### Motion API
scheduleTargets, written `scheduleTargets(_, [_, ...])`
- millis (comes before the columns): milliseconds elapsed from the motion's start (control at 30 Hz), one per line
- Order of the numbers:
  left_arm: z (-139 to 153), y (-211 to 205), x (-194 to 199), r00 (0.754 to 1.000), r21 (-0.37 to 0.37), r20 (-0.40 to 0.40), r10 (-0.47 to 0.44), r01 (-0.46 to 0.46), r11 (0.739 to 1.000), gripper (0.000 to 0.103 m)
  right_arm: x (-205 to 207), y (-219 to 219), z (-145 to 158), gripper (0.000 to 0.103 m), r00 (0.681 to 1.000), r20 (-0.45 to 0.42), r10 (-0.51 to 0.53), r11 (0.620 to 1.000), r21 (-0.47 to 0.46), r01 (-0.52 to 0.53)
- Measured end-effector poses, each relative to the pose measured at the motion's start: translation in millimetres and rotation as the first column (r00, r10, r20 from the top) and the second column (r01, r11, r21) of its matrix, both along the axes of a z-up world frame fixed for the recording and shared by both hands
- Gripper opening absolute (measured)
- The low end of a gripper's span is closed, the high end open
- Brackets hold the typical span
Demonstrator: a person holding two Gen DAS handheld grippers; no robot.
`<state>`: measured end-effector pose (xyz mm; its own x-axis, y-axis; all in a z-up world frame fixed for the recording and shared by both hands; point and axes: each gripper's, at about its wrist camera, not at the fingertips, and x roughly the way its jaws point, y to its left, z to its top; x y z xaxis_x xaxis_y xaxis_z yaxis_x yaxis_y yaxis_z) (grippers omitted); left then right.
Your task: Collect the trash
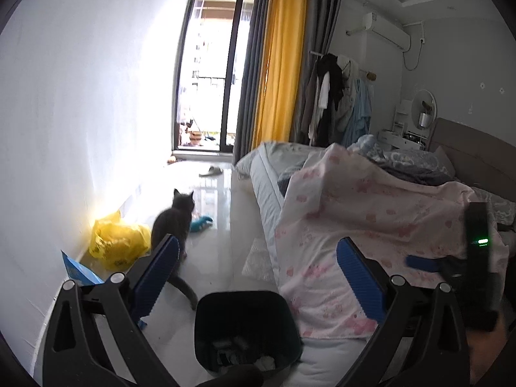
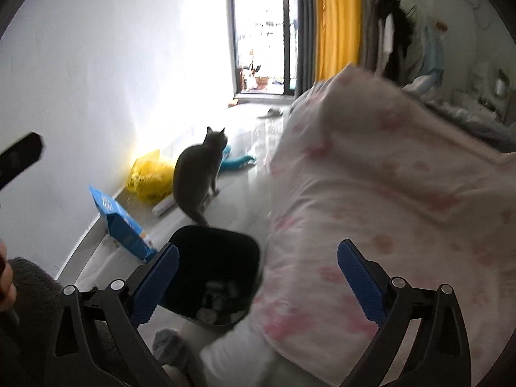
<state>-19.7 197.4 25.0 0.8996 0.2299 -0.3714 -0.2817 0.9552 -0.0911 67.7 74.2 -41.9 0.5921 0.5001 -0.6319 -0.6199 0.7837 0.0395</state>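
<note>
Both grippers empty. Left gripper (image 1: 256, 266) has its blue pads spread wide with nothing between them; right gripper (image 2: 258, 267) likewise released, jaws apart, nothing held.

Black trash bin (image 2: 213, 258) sits on the floor just beside the bed's edge, below and between both grippers. Pale crumpled scraps lie at its bottom, so some trash is already in.

Loose items on the floor along the white wall: a yellow plastic bag (image 2: 150, 175), a blue carton (image 2: 121, 222) lying open on its side, and a white roll-like piece (image 2: 163, 208) near them. These look like the remaining pickups, though whether the bag is trash I cannot tell.

Risks, as judged:
- A grey cat (image 2: 198, 174) stands between the bin and the yellow bag, tail close to the bin rim. A reach toward the floor items could startle it, or it could step into the gripper's path.
- The pink patterned blanket (image 1: 371, 213) hangs over the bed corner, near the bin. A low swing could snag the fabric or drag it into the bin.
- The bin is light-looking and free-standing; a knock from a gripper or the cat could tip it and spill the scraps.
- The glossy floor may let the carton slide away under a pinch.
- Right view is blurred; fine placement is uncertain.
</note>
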Motion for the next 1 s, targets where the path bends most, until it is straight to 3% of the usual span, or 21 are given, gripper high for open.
scheduleTargets(167, [9.1,-20.5,-2.6,1.000,0.022,-0.005,-0.020,0.020,1.000,0.100,-20.9,-59.6,26.6,0.100,0.996,0.056,-0.074,0.996,0.058,0.071])
scheduleTargets(333, [11.1,-46.7,-11.9,0.996,0.097,-0.020,-0.083,0.085,0.992,0.100,-45.8,-118.7,53.9,0.100,0.975,0.147,-0.164,0.985,0.085,0.153])
scheduleTargets(433, [8.1,-54.4,-16.4,0.997,0.083,-0.023,-0.070,0.072,0.994,0.100,-61.1,-151.7,60.1,0.100,0.963,0.174,-0.208,0.978,0.066,0.199])
scheduleTargets(600, [-2.6,-72.2,-21.8,0.997,0.113,-0.040,-0.067,0.071,0.991,0.100,-83.4,-204.1,60.7,0.100,0.947,0.175,-0.268,0.962,0.090,0.256])
scheduleTargets(700, [-6.4,-79.2,-26.2,0.995,0.086,-0.041,-0.086,0.089,0.992,0.100,-95.5,-229.9,53.0,0.100,0.929,0.167,-0.330,0.943,0.102,0.317])
scheduleTargets(833, [-12.7,-91.9,-33.4,0.994,0.109,-0.040,-0.104,0.108,0.988,0.100,-107.1,-256.4,46.4,0.100,0.919,0.149,-0.366,0.925,0.167,0.342])
scheduleTargets(1000, [-14.8,-105.5,-37.5,0.992,0.161,-0.027,-0.124,0.127,0.979,0.100,-104.6,-267.5,40.4,0.100,0.934,0.123,-0.334,0.928,0.218,0.303])
